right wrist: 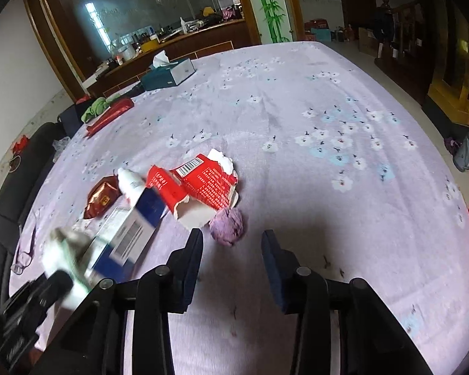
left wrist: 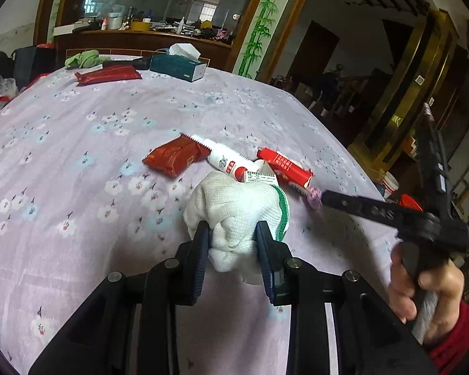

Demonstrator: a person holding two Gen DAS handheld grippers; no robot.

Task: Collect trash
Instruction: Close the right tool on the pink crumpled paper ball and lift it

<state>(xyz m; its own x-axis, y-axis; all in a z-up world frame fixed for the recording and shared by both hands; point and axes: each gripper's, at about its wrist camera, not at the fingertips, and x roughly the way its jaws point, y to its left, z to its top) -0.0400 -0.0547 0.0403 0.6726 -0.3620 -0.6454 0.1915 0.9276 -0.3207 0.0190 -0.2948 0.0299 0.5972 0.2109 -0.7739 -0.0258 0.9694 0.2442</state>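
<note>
White glove [left wrist: 234, 218] is clamped in the left gripper [left wrist: 234, 243].

my left gripper [left wrist: 233, 239] is clamped on a white knit glove [left wrist: 234, 215] with a green cuff, over the lilac flowered cloth [left wrist: 78, 162]. just past it lie a white tube [left wrist: 226, 159], a red packet [left wrist: 175, 156] and a torn red carton [left wrist: 284, 167]. the right gripper [left wrist: 323, 198] reaches in from the right, its tip at a small purple wad [left wrist: 312, 198]; i can't tell how its jaws stand.
</note>
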